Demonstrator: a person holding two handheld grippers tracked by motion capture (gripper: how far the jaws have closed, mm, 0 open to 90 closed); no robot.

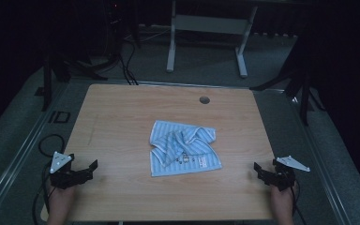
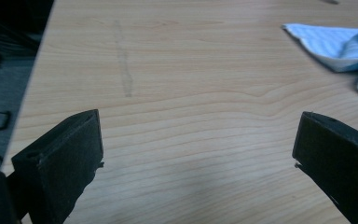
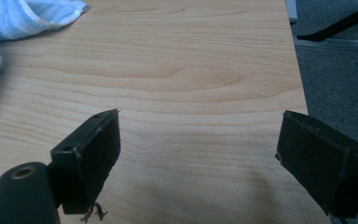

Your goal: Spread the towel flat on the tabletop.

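A crumpled light-blue striped cloth (image 1: 183,147) with a small printed picture lies near the middle of the wooden table (image 1: 122,112). My left gripper (image 1: 85,170) rests at the table's near left corner, jaws wide open with nothing between them (image 2: 198,142). At the near right edge sits my right gripper (image 1: 261,171), also open and empty (image 3: 198,140). The cloth's edge (image 2: 340,46) appears at the upper right of the left gripper view. The same cloth (image 3: 23,18) fills the upper left corner of the right gripper view.
A round cable hole (image 1: 204,100) sits near the table's far edge. A white frame leg (image 1: 171,47) stands on the floor behind the table. Black cables (image 1: 51,140) lie to the table's left, and dark stand legs (image 1: 290,79) are at the right.
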